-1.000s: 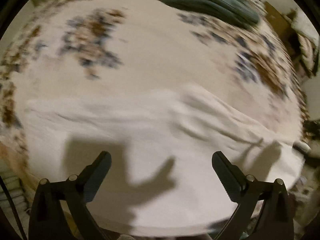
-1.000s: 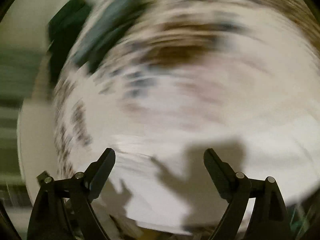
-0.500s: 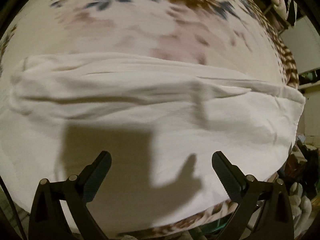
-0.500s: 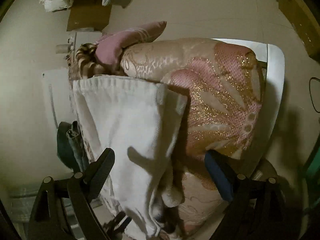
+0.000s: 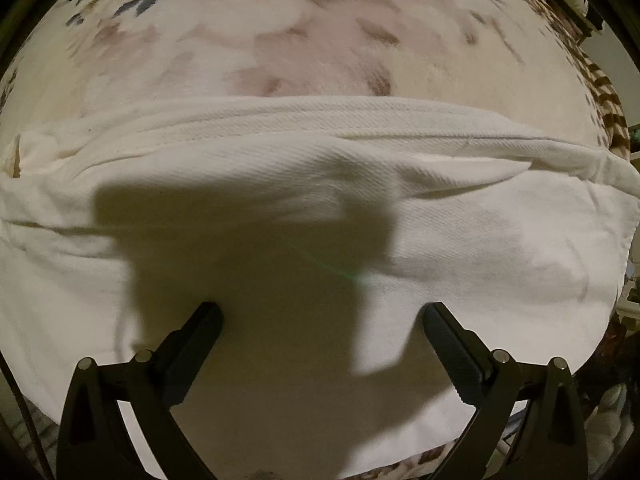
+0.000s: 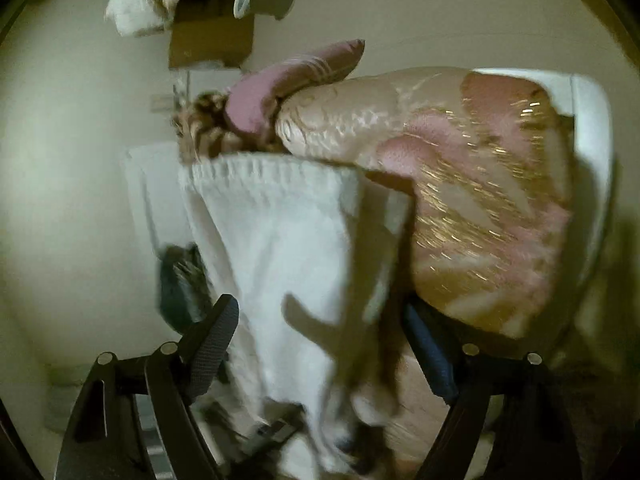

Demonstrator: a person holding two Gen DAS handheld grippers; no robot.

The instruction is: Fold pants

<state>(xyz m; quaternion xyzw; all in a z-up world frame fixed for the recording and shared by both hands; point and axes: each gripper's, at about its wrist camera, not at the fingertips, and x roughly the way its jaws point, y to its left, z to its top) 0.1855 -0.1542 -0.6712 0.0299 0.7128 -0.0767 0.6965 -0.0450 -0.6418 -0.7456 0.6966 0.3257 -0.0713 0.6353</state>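
White pants lie spread across a floral bedspread, filling the lower half of the left wrist view, with a long fold ridge across the middle. My left gripper is open and empty, close above the cloth; its shadow falls on the fabric. In the right wrist view the white pants show edge-on along the bed, their ribbed end at the far side. My right gripper is open and empty, its fingers either side of the pants' near end.
A pink and gold patterned cushion lies right of the pants, with a pink pillow beyond it. A dark folded garment sits to the left. A cardboard box stands at the back.
The left gripper has come lower and closer to the pants. The right gripper swung from looking at the bedspread to looking along the pants at the cushion, then closed in slightly.
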